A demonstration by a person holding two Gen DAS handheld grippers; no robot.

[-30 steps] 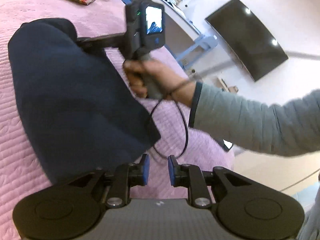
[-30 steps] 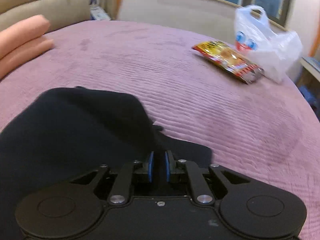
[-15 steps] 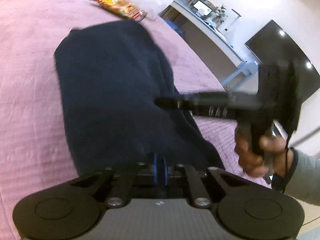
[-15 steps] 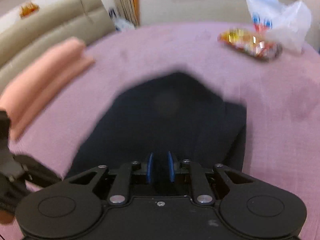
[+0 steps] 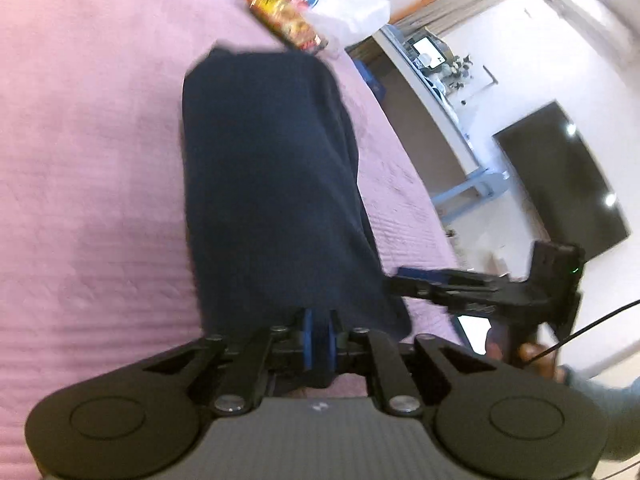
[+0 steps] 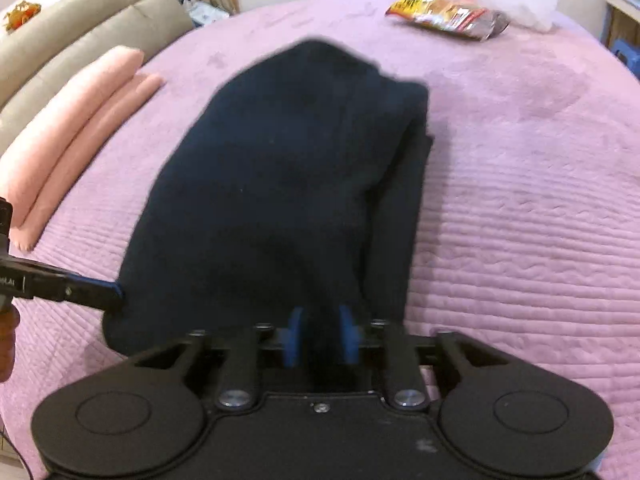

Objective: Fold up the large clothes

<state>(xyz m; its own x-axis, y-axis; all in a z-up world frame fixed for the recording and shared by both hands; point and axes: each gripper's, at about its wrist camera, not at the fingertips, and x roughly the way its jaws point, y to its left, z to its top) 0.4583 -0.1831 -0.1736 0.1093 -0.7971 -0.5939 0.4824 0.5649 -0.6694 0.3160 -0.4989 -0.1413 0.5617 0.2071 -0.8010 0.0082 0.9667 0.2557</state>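
Pinching the near edge of the dark garment (image 5: pixel 272 184) at two spots — left gripper (image 5: pixel 318 340) and right gripper (image 6: pixel 319 338) both clamped on cloth — presumably to drag the bundle square toward the bed's (image 6: pixel 520 200) near edge.

Navy garment (image 6: pixel 280 184) on a pink ribbed bedspread (image 6: pixel 520 184); peach folded cloth (image 6: pixel 76 120); red-and-yellow snack packet (image 6: pixel 444 16); black grippers with blue pads (image 6: pixel 296 336)

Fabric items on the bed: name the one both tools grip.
The dark navy garment, pinched by left tool and right tool; the folded pink fabric lies untouched.
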